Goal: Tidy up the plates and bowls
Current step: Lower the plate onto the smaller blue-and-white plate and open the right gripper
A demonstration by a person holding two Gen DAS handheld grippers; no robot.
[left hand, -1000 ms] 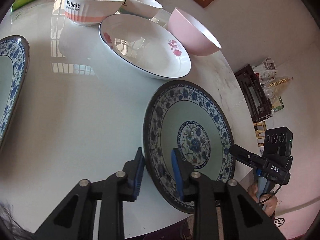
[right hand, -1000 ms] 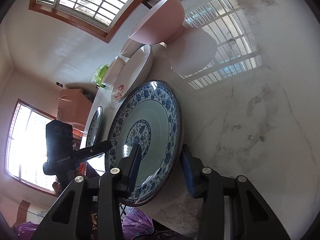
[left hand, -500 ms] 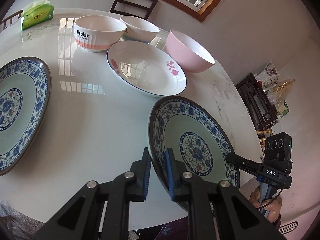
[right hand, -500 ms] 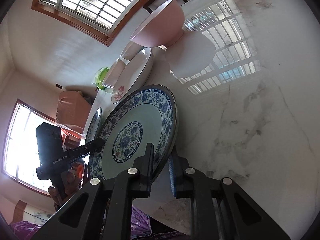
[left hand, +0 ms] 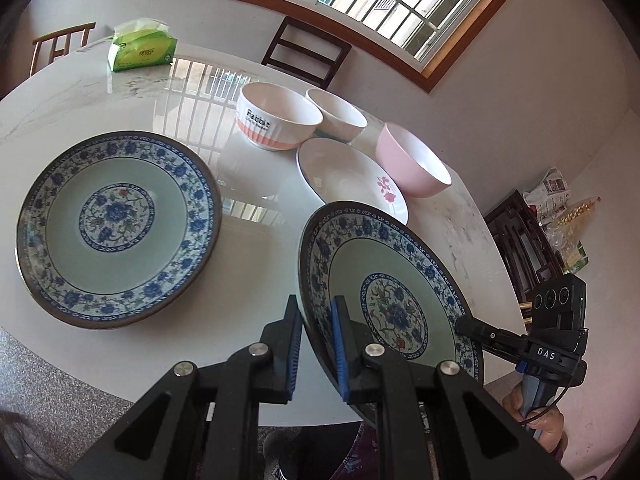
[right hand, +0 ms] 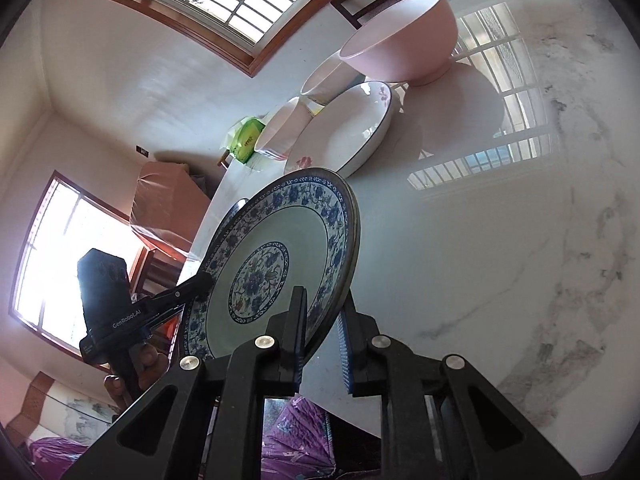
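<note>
Two blue-and-white floral porcelain plates are in view. One, the resting plate, lies flat on the round white marble counter. The other, the lifted plate, is tilted and raised off the counter, to the right of the resting plate and well apart from it.

Both grippers grasp the lifted plate. The left gripper has its jaws clenched on the rim nearest the resting plate. The right gripper has its jaws clenched on the opposite rim.

Beyond the resting plate stand three bowls: a white bowl with an orange ribbed base and black lettering, a plain white bowl touching it, and a pink bowl furthest right. One white shallow dish with a red flower print lies between the bowls and the lifted plate. A green tissue pack sits at the far counter edge.

Bare counter lies between the two plates and along the near edge in front of the resting plate.
</note>
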